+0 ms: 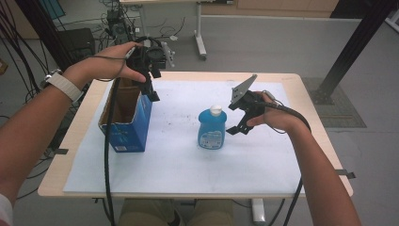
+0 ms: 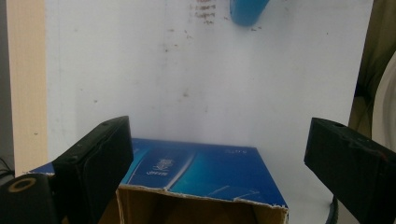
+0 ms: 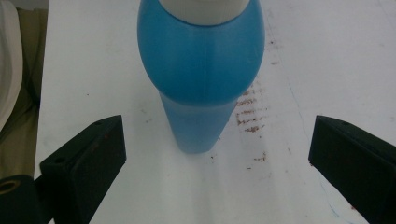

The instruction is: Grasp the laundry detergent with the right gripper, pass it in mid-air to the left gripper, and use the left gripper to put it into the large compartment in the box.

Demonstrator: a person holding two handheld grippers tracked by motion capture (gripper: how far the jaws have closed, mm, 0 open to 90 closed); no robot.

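A blue bottle [image 1: 212,129] with a white cap stands upright near the middle of the white mat. My right gripper [image 1: 237,127] hovers just to its right, open, with nothing between its jaws; in the right gripper view the bottle [image 3: 201,70] rises ahead of the jaws, beyond their tips. An open blue cardboard box [image 1: 126,117] stands at the left of the mat. My left gripper [image 1: 151,92] is held above the box's far right corner, open and empty. The left gripper view looks down on the box's torn rim [image 2: 201,196] and blue side.
The white mat [image 1: 179,160] covers most of the light wooden table [image 1: 320,136]. Small brown marks dot the mat near the bottle. Cables trail from both grippers over the table's front. Black stands and wiring sit on the floor beyond the far edge.
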